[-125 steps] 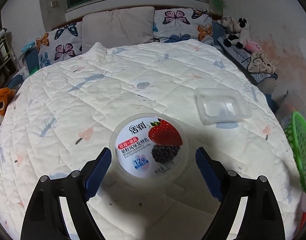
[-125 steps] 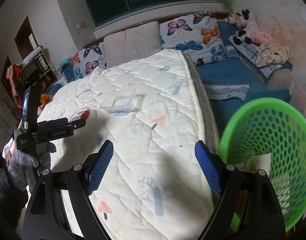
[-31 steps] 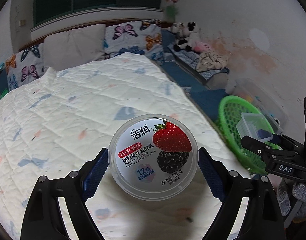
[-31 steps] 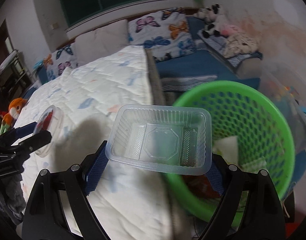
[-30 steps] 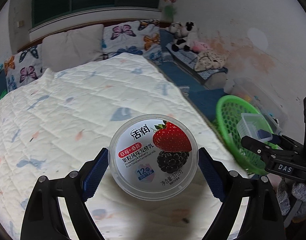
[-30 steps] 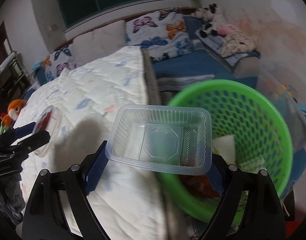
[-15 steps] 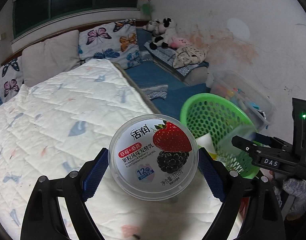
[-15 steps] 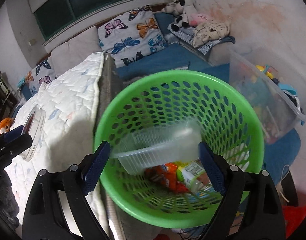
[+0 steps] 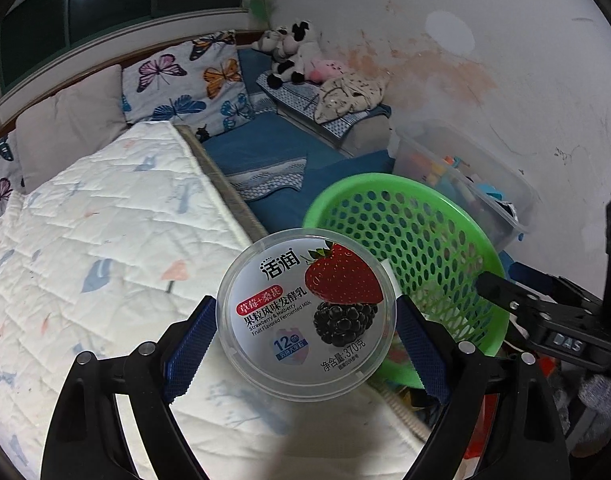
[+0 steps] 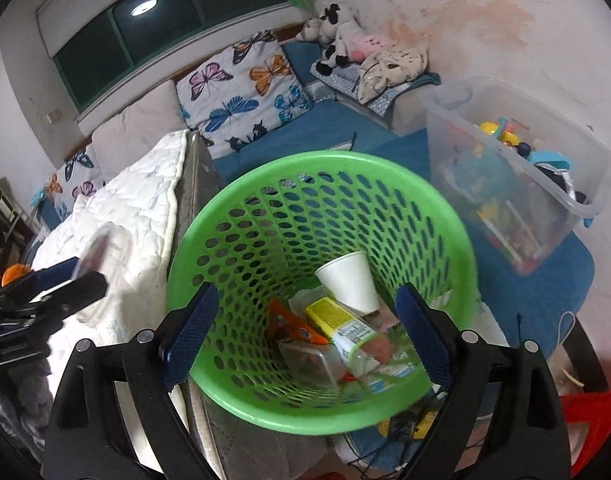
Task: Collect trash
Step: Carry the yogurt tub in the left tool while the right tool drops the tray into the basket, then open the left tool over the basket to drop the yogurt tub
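Left gripper (image 9: 306, 316) pinches a round clear-lidded strawberry yogurt tub (image 9: 306, 314), label facing the camera. Right gripper (image 10: 305, 320) stands spread and empty over the green perforated plastic basket (image 10: 241, 208).

One yogurt tub (image 9: 307, 314), one green basket (image 10: 265, 184), one paper cup (image 10: 349, 282), two butterfly pillows (image 10: 247, 84), one clear storage bin (image 10: 517, 184)

Black hand-held gripper (image 9: 307, 320), blue pads (image 9: 191, 344)

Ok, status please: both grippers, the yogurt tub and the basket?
Left gripper shut on yogurt tub, beside green basket. Right gripper open, empty, above basket. Nothing blocking.
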Available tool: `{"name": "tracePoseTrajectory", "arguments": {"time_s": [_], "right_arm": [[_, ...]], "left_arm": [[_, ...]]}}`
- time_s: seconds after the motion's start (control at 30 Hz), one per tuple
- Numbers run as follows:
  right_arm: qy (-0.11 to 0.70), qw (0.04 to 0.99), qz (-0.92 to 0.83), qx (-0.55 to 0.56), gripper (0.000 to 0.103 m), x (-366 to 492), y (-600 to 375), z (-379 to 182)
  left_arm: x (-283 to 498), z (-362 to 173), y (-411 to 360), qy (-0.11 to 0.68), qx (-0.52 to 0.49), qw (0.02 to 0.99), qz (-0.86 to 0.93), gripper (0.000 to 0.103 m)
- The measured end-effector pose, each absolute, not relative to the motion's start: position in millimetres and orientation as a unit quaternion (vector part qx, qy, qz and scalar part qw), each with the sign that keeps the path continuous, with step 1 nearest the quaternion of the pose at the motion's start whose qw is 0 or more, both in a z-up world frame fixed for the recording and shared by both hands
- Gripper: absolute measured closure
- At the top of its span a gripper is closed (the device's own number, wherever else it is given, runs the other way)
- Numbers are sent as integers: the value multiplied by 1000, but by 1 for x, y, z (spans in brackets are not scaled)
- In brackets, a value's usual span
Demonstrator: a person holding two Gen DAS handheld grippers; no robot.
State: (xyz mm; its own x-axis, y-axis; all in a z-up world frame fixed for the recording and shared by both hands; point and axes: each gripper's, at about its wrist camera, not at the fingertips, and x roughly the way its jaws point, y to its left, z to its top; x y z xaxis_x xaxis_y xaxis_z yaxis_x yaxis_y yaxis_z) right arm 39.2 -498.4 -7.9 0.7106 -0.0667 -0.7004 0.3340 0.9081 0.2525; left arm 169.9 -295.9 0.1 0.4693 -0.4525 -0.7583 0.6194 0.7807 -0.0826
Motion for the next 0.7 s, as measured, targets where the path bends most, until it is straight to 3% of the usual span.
{"name": "tracePoseTrajectory", "arguments": {"time_s": [0.7], "right_arm": [[349, 904, -131, 207, 13, -4, -514, -12]], "left_arm": [[170, -24, -367, 440, 112, 819, -351, 17]]}}
